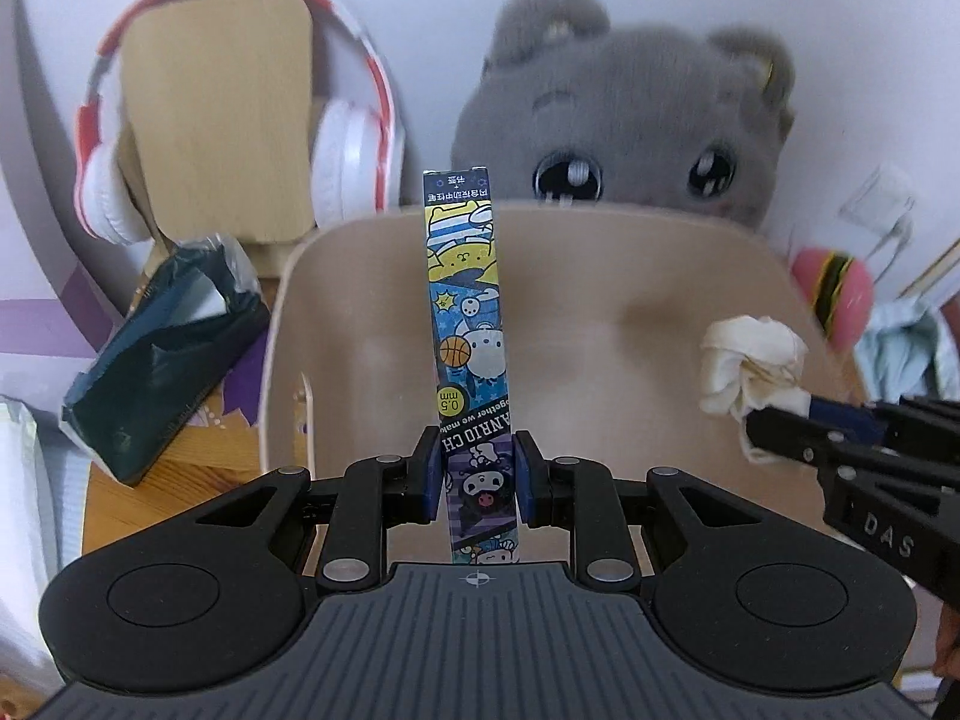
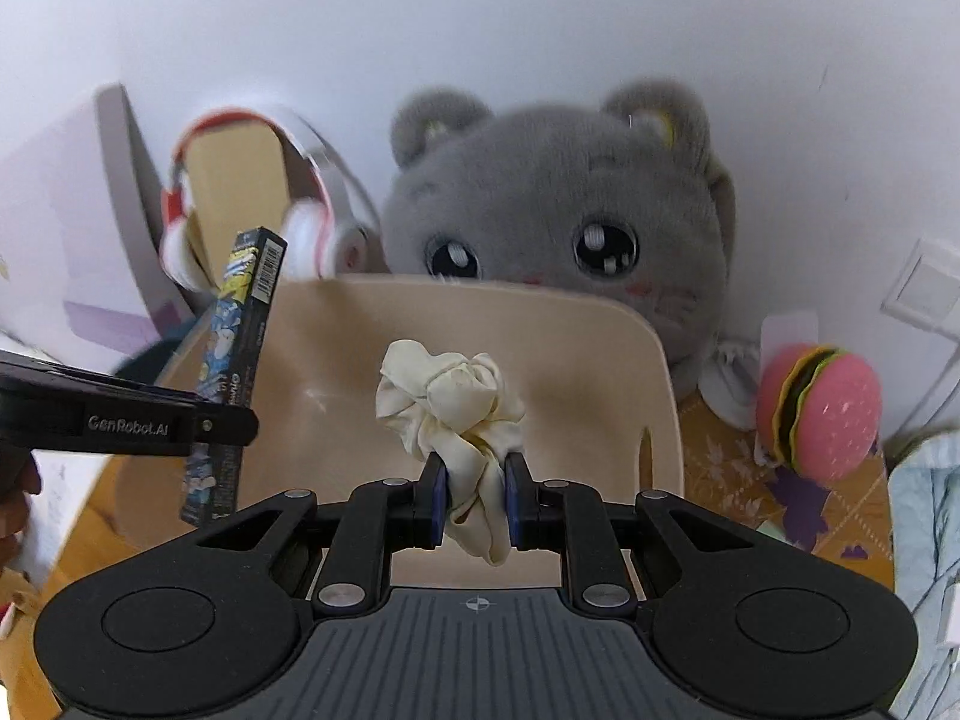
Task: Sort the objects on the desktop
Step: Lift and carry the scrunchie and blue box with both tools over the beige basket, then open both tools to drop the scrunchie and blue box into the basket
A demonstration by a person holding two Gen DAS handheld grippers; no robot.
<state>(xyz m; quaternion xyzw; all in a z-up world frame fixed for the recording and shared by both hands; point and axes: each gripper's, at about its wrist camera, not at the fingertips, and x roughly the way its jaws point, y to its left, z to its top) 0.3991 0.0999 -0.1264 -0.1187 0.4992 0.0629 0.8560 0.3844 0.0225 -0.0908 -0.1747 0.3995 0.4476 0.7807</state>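
My left gripper [image 1: 478, 474] is shut on a long, narrow pen box [image 1: 465, 300] printed with cartoon characters; the box sticks up and forward over the beige bin [image 1: 600, 324]. In the right wrist view the same pen box [image 2: 237, 372] leans at the left, held by the left gripper [image 2: 225, 420]. My right gripper [image 2: 474, 501] is shut on a crumpled cream scrunchie [image 2: 450, 402], held above the beige bin [image 2: 576, 348]. From the left wrist view the scrunchie [image 1: 750, 366] and right gripper [image 1: 780, 435] hang over the bin's right side.
A grey plush cat [image 2: 558, 210] sits behind the bin against the white wall. Red-and-white headphones [image 1: 114, 180] hang on a wooden stand [image 1: 222, 114] at the left. A dark crumpled packet [image 1: 162, 372] lies left of the bin. A pink burger toy [image 2: 816, 408] sits right.
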